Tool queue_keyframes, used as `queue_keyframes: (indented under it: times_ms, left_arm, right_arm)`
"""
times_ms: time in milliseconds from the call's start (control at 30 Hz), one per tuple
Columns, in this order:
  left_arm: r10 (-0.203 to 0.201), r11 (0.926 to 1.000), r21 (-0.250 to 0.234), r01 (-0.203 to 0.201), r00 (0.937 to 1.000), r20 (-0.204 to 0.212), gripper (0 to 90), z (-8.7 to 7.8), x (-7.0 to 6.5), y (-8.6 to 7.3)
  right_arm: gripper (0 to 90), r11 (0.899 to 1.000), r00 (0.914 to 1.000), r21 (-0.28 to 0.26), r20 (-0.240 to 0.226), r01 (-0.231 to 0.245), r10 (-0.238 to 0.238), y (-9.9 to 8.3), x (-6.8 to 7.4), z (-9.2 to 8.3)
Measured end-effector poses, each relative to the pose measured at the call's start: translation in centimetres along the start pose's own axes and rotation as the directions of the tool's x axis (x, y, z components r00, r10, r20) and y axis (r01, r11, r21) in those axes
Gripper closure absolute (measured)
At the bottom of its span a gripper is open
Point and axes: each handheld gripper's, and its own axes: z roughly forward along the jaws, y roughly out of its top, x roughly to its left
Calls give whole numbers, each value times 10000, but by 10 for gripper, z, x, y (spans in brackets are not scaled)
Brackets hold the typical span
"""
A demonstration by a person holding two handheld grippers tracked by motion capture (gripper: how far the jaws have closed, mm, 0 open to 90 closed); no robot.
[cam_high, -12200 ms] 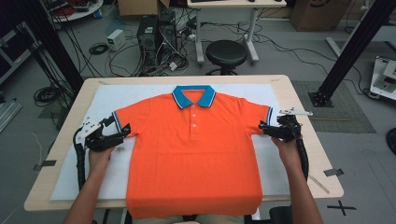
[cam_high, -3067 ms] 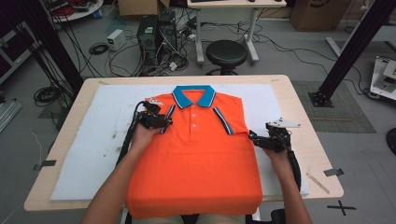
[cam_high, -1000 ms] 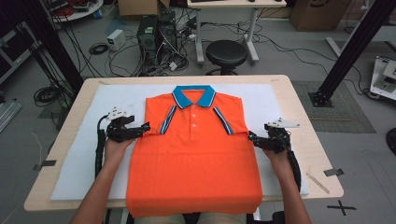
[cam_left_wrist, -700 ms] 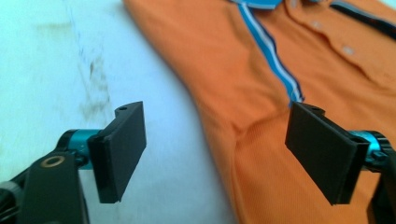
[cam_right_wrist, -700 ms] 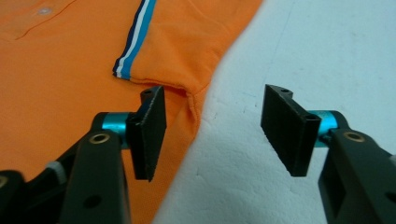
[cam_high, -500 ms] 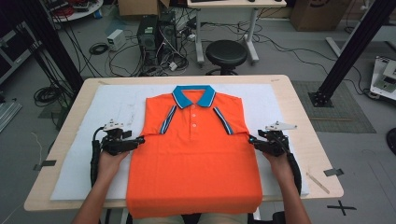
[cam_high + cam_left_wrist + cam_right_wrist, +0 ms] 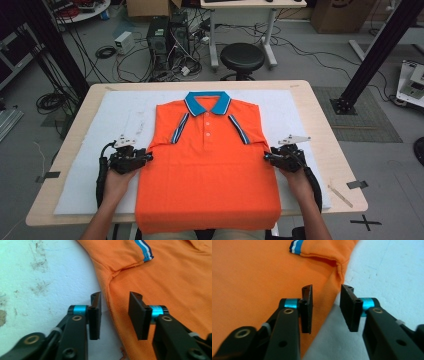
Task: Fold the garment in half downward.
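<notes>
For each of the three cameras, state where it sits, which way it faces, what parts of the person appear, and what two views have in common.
High view: above the person's side, looking forward and down on the table; forearms, hands, left gripper and right gripper show.
Left gripper view: rides on that gripper, looking along its jaws, which straddle the orange shirt edge, having just been closing.
Right gripper view: likewise on its gripper, jaws just been closing over the opposite edge.
Shared: all show the shirt with folded-in striped sleeve cuffs.
</notes>
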Motion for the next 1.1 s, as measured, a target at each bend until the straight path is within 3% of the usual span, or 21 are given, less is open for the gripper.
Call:
queue_keyframes:
  times_ms: [67, 133, 167, 200, 300, 533, 567, 833, 900, 1067, 1100]
  left_arm:
    - [20, 10000, 25, -20, 10000, -95, 726, 0, 0, 0]
    - [69, 10000, 62, -69, 10000, -30, 869, 0, -1, 0]
    - [144, 9999, 77, -144, 9999, -43, 870, 0, -3, 0]
    - [189, 9998, 99, -187, 9998, -118, 870, 0, -5, 0]
    - [-233, 9997, 42, 233, 9997, -30, 877, 0, -2, 0]
    - [-410, 9992, -46, 410, 9991, -100, 877, 4, -6, 2]
    - [-542, 9985, -30, 542, 9985, -77, 877, 6, -6, 4]
    - [-629, 9980, -9, 629, 9980, -14, 877, 17, -12, 11]
    - [-565, 9984, 3, 565, 9984, -8, 877, 21, -14, 14]
    - [-736, 9973, 0, 736, 9973, -29, 876, 17, -15, 11]
    - [-802, 9968, -16, 802, 9968, -19, 873, 13, -15, 9]
  right_arm:
    - [723, 10000, 10000, 15, -46, 15, -15, 0, 1, 0]
    - [835, 10000, 9998, 17, -185, 13, -12, -1, 1, 0]
    - [884, 10000, 9995, 19, -321, 37, -36, -1, 2, -1]
    - [884, 10000, 9995, 19, -321, 37, -36, -1, 2, -1]
    - [896, 9996, 9997, 148, 104, 225, -227, 1, 3, -2]
    - [897, 9998, 9969, 89, 760, 201, -207, -1, -3, -7]
    - [897, 9993, 9927, 116, 1147, 363, -374, 1, -2, -7]
    - [897, 9993, 9813, 162, 1891, 344, -369, 2, -5, -8]
    - [897, 9994, 9742, 154, 2233, 305, -331, 2, -8, -9]
    - [887, 9999, 9844, 139, 1757, 93, -116, -2, -8, -6]
    - [806, 10000, 9881, -57, 1536, -58, 66, -3, -6, -8]
